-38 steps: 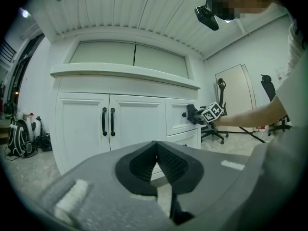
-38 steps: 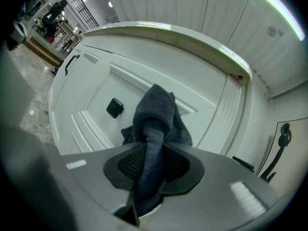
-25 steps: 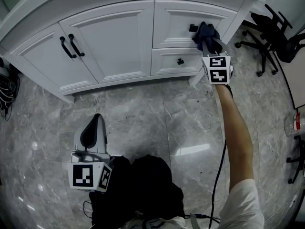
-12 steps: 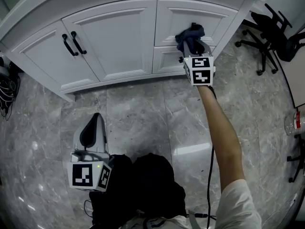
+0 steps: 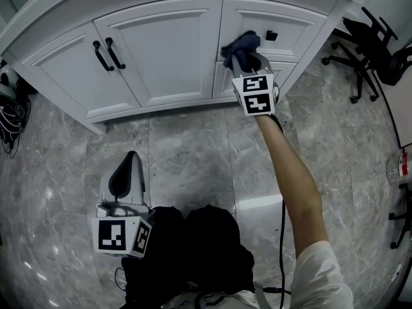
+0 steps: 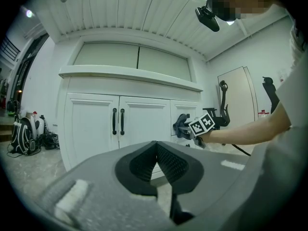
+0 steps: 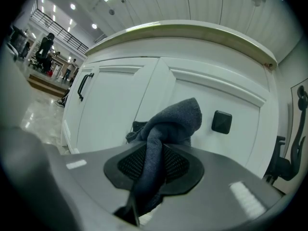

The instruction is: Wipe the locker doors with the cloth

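Observation:
A dark blue cloth (image 5: pixel 237 44) is bunched between the jaws of my right gripper (image 5: pixel 248 58), which is shut on it. The cloth presses on the upper drawer front (image 5: pixel 290 19) of the white locker, near its left edge and next to the right-hand door (image 5: pixel 167 50). In the right gripper view the cloth (image 7: pixel 168 121) stands left of the black drawer knob (image 7: pixel 221 121). My left gripper (image 5: pixel 131 163) hangs low over the floor near the person's body, its jaws shut on nothing. The left gripper view (image 6: pixel 156 146) looks level at the locker from a distance.
Two black bar handles (image 5: pixel 108 53) sit where the double doors meet. A black office chair (image 5: pixel 370 40) stands right of the locker. A bottle (image 5: pixel 402 166) shows at the right edge, bags and cables (image 5: pixel 9 118) at the left. The floor is grey marble tile (image 5: pixel 193 166).
My right gripper has slid left along the upper drawer front with the cloth, from the knob to the drawer's left edge. The left gripper has stayed still.

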Tool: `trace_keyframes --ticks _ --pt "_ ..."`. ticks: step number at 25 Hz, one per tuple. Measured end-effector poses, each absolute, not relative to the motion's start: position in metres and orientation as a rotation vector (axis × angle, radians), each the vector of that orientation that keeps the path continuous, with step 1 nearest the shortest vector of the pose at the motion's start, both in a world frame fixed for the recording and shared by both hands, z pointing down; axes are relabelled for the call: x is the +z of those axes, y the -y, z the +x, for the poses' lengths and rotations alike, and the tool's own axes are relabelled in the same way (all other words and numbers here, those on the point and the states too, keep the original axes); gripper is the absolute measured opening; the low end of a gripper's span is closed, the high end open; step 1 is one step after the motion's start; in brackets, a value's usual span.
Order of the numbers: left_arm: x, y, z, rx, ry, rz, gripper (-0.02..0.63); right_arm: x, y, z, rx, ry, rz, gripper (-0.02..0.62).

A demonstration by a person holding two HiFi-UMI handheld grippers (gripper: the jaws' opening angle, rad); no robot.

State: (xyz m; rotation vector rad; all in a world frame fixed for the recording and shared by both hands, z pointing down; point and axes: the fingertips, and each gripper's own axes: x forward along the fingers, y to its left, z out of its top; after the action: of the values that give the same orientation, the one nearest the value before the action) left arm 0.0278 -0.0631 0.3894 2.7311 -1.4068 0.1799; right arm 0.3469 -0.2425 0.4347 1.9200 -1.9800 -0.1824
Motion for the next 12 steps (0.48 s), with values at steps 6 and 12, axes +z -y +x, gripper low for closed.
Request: trace_keyframes --ticks 6,12 --pt "0.389 0.063 0.019 0.176 1.421 2.725 0.002 0.43 0.227 0.351 -0.221 1.98 1.945 0.086" --pt "0.397 0.061 0.025 0.191 1.396 2.73 0.002 0.463 0.2 0.317 -0.265 2.023 1.871 0.086"
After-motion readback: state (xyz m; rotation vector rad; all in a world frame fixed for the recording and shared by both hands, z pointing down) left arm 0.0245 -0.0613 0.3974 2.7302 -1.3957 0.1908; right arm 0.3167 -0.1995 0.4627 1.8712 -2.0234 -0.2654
